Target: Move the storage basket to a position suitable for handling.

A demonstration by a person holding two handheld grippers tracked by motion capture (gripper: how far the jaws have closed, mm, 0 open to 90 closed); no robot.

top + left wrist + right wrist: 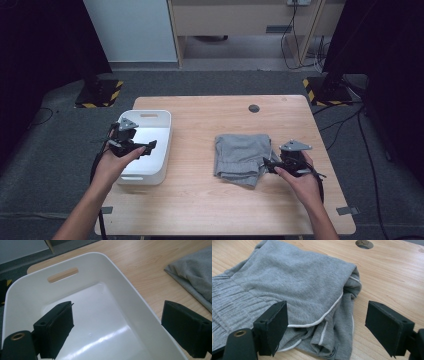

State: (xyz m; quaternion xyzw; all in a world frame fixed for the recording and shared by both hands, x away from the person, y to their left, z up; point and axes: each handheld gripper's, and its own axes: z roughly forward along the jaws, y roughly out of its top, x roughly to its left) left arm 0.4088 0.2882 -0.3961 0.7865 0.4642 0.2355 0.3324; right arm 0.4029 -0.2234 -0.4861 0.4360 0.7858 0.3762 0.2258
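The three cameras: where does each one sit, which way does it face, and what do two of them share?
High view: above the person's side, facing forward and down on the table; both forearms show, with the left gripper and right gripper.
Left gripper view: on the left gripper, looking into the white bin; its black fingers show.
Right gripper view: on the right gripper, looking at the grey garment; its fingers show.
Shared: both gripper views show the grey garment and wooden tabletop.
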